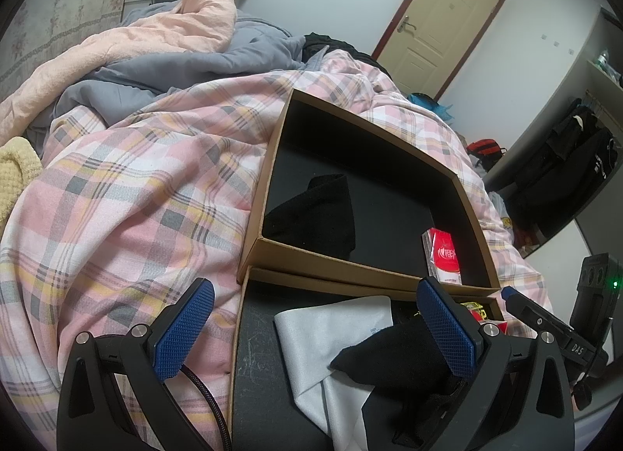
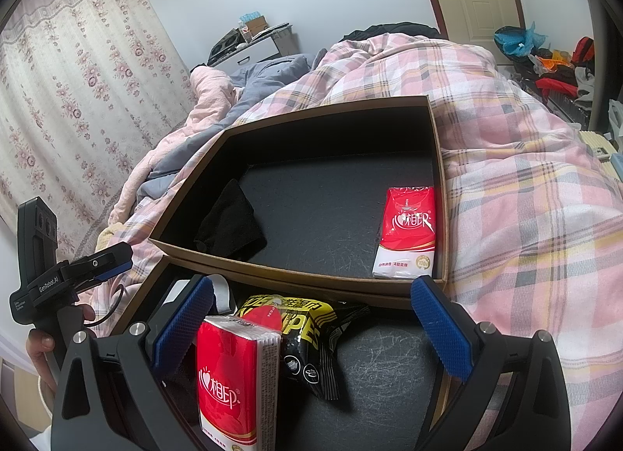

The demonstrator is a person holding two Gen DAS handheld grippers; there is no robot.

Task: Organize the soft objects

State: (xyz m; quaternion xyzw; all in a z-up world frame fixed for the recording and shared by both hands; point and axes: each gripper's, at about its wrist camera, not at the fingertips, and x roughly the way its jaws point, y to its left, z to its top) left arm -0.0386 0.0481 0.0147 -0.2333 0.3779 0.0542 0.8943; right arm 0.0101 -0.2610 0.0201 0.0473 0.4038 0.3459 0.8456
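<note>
Both grippers hover with fingers spread over the near box (image 2: 389, 357): the left gripper (image 1: 315, 330) above a black sock (image 1: 393, 357), the right gripper (image 2: 311, 330) above a red tissue pack (image 2: 229, 377). The far box (image 2: 438, 147) at 12 o'clock holds another sock (image 2: 229, 225) and pack (image 2: 409, 233). The grey cloth (image 1: 331, 338) under the sock could get pinched too

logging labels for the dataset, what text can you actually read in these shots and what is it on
"心相印": red tissue pack in the far box, and on the near red tissue pack.
"GenRobot.AI": left gripper body, in the right wrist view.
"DAS": right gripper body, in the left wrist view.
Yellow and black packet: large letters partly hidden, unreadable.
Grey cloth: print too small.
</note>
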